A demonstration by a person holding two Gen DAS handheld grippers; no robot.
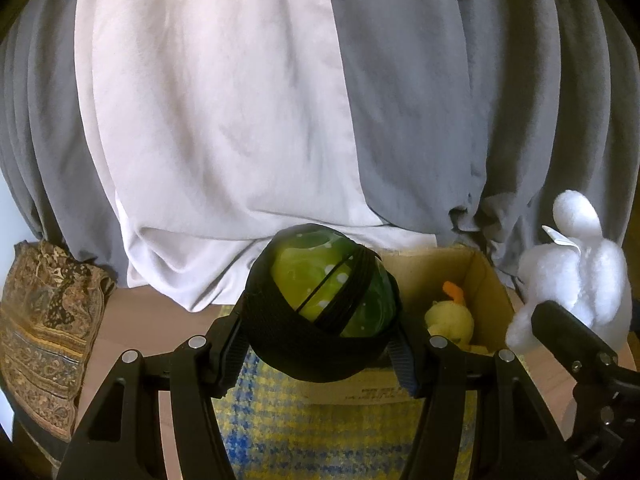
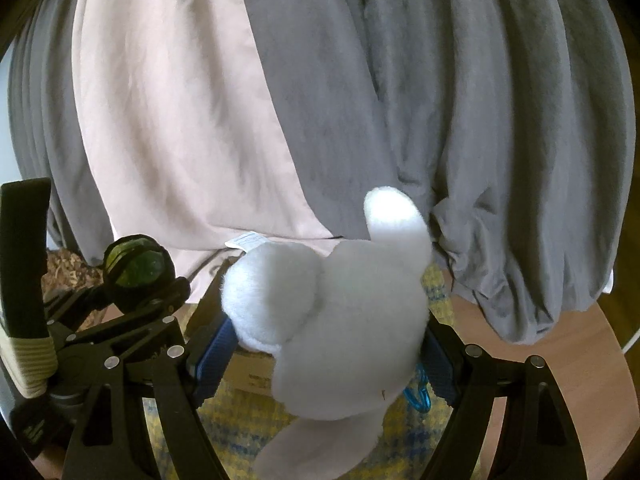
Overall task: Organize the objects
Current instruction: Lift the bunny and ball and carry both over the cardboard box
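Observation:
My left gripper [image 1: 320, 340] is shut on a green ball wrapped in black straps [image 1: 324, 296], held above a cardboard box [image 1: 480, 276]. A yellow plush duck [image 1: 450, 320] lies inside the box. My right gripper [image 2: 328, 344] is shut on a white plush toy [image 2: 332, 320], whose ear points up and whose blue carabiner clip [image 2: 418, 394] hangs below. In the left wrist view the white plush toy [image 1: 572, 276] hangs at the right, beside the box. In the right wrist view the green ball [image 2: 136, 266] shows at the left in the other gripper.
Grey and pale pink curtains [image 1: 280, 100] hang close behind the box. A yellow and blue checked cloth [image 1: 320, 432] covers the wooden table [image 1: 132, 320] under the box. A brown patterned fabric [image 1: 48, 320] sits at the left edge.

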